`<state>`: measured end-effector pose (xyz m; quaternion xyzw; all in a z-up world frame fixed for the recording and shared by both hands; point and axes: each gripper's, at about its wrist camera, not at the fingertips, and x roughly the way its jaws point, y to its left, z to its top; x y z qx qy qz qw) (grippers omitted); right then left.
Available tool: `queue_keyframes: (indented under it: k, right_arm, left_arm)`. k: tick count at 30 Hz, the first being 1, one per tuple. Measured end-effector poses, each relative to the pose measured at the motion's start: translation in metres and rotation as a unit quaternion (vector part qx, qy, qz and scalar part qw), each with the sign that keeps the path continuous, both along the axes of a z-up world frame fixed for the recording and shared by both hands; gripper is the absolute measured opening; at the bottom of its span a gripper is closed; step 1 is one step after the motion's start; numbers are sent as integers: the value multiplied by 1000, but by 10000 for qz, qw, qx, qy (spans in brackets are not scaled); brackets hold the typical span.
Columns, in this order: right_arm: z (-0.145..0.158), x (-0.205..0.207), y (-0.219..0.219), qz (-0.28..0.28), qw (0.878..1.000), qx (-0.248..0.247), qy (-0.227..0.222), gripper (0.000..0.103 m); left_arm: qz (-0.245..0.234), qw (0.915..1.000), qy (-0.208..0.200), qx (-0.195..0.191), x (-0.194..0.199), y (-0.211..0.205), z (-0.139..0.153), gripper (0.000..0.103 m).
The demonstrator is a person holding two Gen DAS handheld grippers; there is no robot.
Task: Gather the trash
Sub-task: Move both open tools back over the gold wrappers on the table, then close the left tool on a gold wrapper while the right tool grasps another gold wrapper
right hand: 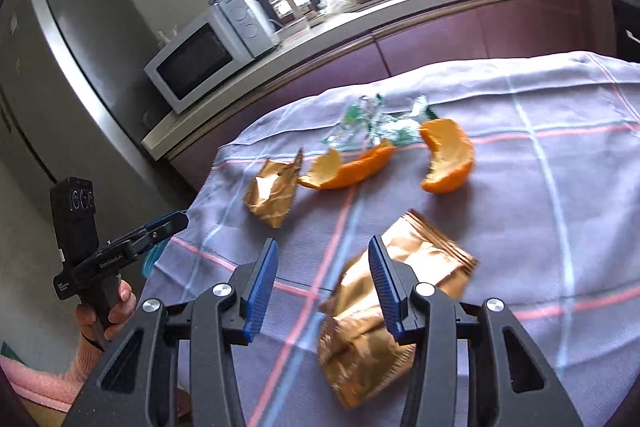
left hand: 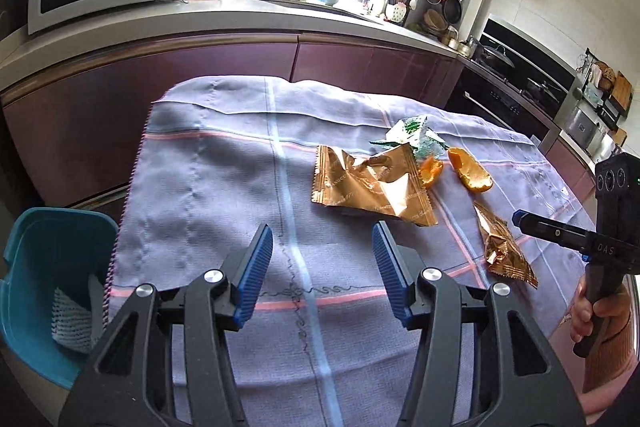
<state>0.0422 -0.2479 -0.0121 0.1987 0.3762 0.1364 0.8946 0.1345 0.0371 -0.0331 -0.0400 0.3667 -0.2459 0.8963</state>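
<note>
Across the desk: lilac checked cloth (left hand: 224,163) spread over the whole top, pink and pale blue stripes.
Bin: teal plastic bin (left hand: 48,259) off the desk's left edge, below the top, a white patterned scrap inside.
Large wrapper: gold wrapper (left hand: 368,183), crumpled, flat near the desk's middle, toward the far edge.
Second wrapper: gold wrapper (right hand: 372,311) toward the near right corner, just under the right gripper's tips, not pinched.
Peel: two orange peel pieces (left hand: 470,173) lying apart, beside the large wrapper, toward the right edge.
Foil: green and silver foil (left hand: 416,137), torn, nearest the far edge, touching the large wrapper.
Left gripper: left gripper (left hand: 322,263) released, jaws apart with only bare cloth between them, above the near edge.
Right gripper: right gripper (right hand: 322,287) released, jaws apart, nothing clamped; held by a hand (left hand: 596,311) in a ribbed sleeve at the right edge.
</note>
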Motion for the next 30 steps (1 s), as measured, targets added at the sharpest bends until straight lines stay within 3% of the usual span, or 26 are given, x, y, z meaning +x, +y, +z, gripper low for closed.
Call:
queue_keyframes:
  k: [6,13,19,30]
  right_arm:
    - [-12,-14,-29,-360,9992,65,178,46]
    - [-27,-25,-36,-368,9976,358,463,49]
    - [-30,-28,-30,-222,9967,625,477,55]
    - [-29,-22,-12,-51,9979,487,415,57]
  left_arm:
    - [2,9997,122,189,26,-20,-6,52]
    - [98,9993,303,191,48,-24,-11,52]
    - [53,9985,531,150,70,-29,-15,54]
    - [-265,9960,734,440,80,-60,-30,60]
